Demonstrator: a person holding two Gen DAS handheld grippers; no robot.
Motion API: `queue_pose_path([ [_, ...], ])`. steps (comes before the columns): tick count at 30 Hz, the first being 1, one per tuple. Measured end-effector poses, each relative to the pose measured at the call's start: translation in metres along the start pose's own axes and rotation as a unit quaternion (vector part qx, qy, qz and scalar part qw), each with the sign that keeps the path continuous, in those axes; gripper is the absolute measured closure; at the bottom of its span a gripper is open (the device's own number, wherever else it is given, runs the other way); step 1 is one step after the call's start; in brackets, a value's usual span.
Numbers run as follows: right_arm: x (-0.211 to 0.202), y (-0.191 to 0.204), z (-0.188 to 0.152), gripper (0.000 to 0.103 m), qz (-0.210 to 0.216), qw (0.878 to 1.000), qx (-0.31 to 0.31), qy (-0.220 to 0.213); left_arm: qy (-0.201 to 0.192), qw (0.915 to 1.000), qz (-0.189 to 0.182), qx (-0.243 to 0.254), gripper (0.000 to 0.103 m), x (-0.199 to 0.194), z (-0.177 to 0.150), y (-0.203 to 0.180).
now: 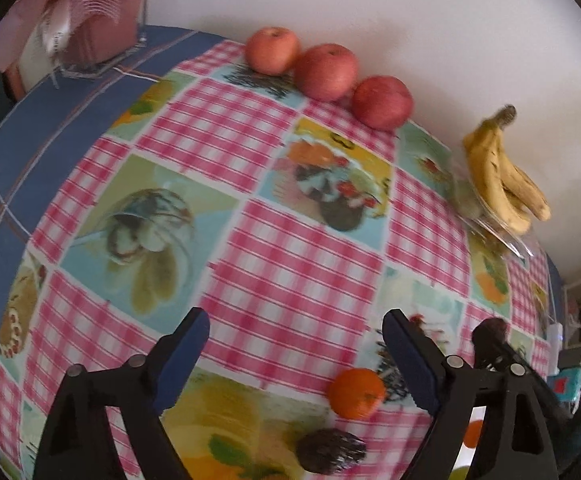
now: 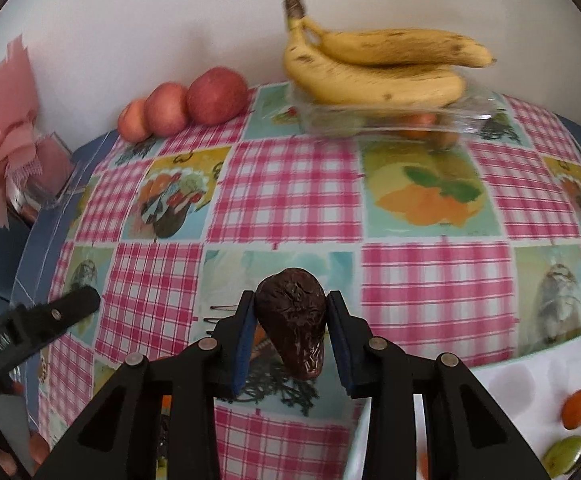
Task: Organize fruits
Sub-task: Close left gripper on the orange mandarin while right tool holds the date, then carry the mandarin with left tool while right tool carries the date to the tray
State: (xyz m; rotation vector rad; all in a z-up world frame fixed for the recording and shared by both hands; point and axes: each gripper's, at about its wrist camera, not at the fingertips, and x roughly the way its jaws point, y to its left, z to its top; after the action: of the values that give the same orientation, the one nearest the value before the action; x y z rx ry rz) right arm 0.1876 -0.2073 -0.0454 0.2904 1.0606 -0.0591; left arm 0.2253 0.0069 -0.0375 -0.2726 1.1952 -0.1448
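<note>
My right gripper (image 2: 290, 332) is clamped on a dark wrinkled avocado (image 2: 292, 320), pinched between both pads above the checked tablecloth (image 2: 290, 200). Left gripper (image 1: 294, 360) has its jaws spread wide, nothing between them. An orange (image 1: 356, 393) sits just inside its right finger. Apples (image 1: 326, 72) and bananas (image 1: 502, 172) lie far ahead of the fingers by the wall.

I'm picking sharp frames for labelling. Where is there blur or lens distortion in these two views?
Left wrist view: the tablecloth is smeared by motion blur and bulges with fisheye curvature; the apples stay fairly sharp. Right wrist view: the bananas and the clear tray beneath are blurred, while the dark fruit in the right tool is crisp; corners are vignetted black.
</note>
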Motion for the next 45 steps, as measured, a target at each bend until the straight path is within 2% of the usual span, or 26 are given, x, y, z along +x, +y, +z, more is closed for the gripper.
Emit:
queue_pose_path([
  [4,-0.020,-0.018,0.005,0.066,-0.005,1.000,0.021,-0.011,0.026,0.9994,-0.021,0.004,0.020,0.008,-0.007,-0.012],
  [8,-0.033,-0.032,0.006,0.066,-0.008,0.999,0.036,-0.018,0.050,0.9984,-0.026,0.008,0.027,0.017,-0.016,-0.025],
  [9,-0.034,-0.033,0.006,0.066,-0.007,0.999,0.037,-0.018,0.054,0.9981,-0.027,0.011,0.033,0.019,-0.018,-0.027],
  [12,-0.038,-0.038,0.005,0.066,-0.007,0.999,0.042,-0.017,0.065,0.9975,-0.020,0.020,0.046,0.023,-0.025,-0.035],
  [17,-0.044,-0.041,0.004,0.066,-0.001,0.999,0.042,-0.016,0.080,0.9962,-0.012,0.030,0.049,0.032,-0.036,-0.043],
  [22,-0.049,-0.044,0.004,0.066,0.001,0.999,0.043,-0.019,0.081,0.9959,0.003,0.041,0.061,0.032,-0.039,-0.047],
  [31,-0.057,-0.050,0.003,0.066,0.006,0.999,0.050,-0.021,0.064,0.9969,-0.007,0.045,0.063,0.019,-0.035,-0.051],
  [39,-0.080,-0.053,-0.001,0.066,0.009,0.998,0.053,-0.031,0.015,0.9976,-0.030,0.061,0.063,-0.031,-0.036,-0.062],
  [45,-0.110,-0.058,-0.009,0.066,0.005,0.998,0.052,-0.044,-0.002,0.9962,-0.047,0.073,0.063,-0.056,-0.049,-0.073],
])
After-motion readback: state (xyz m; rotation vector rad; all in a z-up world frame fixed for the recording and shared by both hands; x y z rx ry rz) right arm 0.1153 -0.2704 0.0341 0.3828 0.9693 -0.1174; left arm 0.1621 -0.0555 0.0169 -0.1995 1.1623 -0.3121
